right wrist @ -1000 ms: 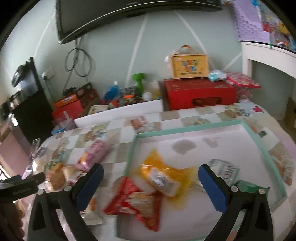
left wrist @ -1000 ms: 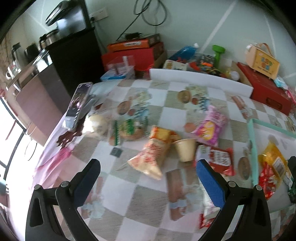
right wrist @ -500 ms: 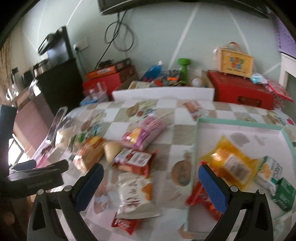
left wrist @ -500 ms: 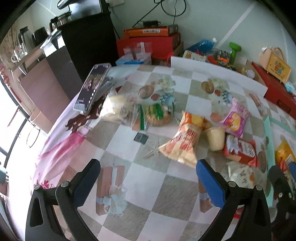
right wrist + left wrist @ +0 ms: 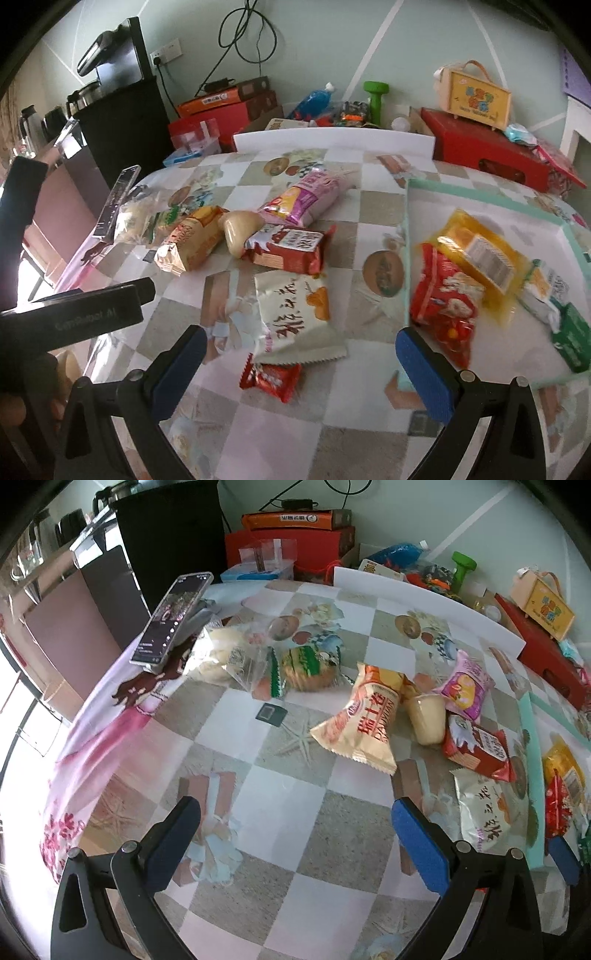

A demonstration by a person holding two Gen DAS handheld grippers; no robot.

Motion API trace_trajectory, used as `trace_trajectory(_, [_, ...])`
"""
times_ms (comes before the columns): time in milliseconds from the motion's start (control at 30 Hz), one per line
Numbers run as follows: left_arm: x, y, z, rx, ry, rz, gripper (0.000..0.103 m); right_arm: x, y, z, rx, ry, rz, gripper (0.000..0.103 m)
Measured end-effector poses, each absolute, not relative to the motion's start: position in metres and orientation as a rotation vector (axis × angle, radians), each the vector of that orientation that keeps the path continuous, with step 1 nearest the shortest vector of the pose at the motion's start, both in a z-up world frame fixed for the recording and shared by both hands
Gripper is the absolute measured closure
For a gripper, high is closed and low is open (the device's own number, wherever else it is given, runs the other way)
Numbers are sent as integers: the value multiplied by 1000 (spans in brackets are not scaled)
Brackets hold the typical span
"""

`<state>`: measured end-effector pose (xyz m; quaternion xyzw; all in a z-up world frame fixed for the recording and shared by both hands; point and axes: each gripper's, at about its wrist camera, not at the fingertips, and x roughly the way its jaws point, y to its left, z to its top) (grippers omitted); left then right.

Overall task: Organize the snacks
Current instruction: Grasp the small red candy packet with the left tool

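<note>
Loose snacks lie on the checked tablecloth: a beige packet [image 5: 365, 720], a pudding cup [image 5: 426, 716], a pink packet [image 5: 465, 683], a red packet [image 5: 476, 744], a green-labelled biscuit pack [image 5: 306, 664] and a clear bag [image 5: 225, 653]. My left gripper [image 5: 293, 806] hovers open over bare cloth in front of them. My right gripper [image 5: 299, 335] is open above a white packet [image 5: 295, 317] and a small red packet [image 5: 271, 380]. To the right, the teal tray [image 5: 408, 258] holds a yellow packet [image 5: 480, 251], a red packet [image 5: 443, 302] and a green packet [image 5: 572, 339].
A phone [image 5: 171, 616] leans on a stand at the table's left edge. Red boxes [image 5: 484, 147], a white board [image 5: 332, 142], a green dumbbell [image 5: 375, 98] and a black cabinet [image 5: 125, 125] stand behind the table. The left gripper's body [image 5: 74, 314] reaches in from the left.
My right gripper has swung left from over the tray to the loose snacks. My left gripper has drawn back and leftward, away from the snack pile. Both stay open.
</note>
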<state>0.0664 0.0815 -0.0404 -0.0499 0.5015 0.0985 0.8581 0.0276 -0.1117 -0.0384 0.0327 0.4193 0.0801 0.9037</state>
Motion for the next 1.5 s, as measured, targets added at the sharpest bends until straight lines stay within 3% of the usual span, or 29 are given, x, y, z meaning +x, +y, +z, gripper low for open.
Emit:
trace_trajectory(667, [61, 14, -58, -25, 1127, -24, 2, 16, -197, -33, 143, 907, -163, 0])
trace_trajectory(1033, [56, -39, -69, 72, 1167, -204, 44, 18, -209, -43, 206, 928, -167, 0])
trace_trajectory(1100, [54, -46, -72, 87, 1179, -230, 60, 19, -210, -44, 213, 933, -166, 0])
trace_trajectory(1200, [53, -53, -72, 110, 1173, -257, 75, 19, -210, -45, 218, 938, -166, 0])
trace_trajectory(1500, [55, -42, -68, 69, 1170, -247, 79, 20, -210, -45, 215, 939, -166, 0])
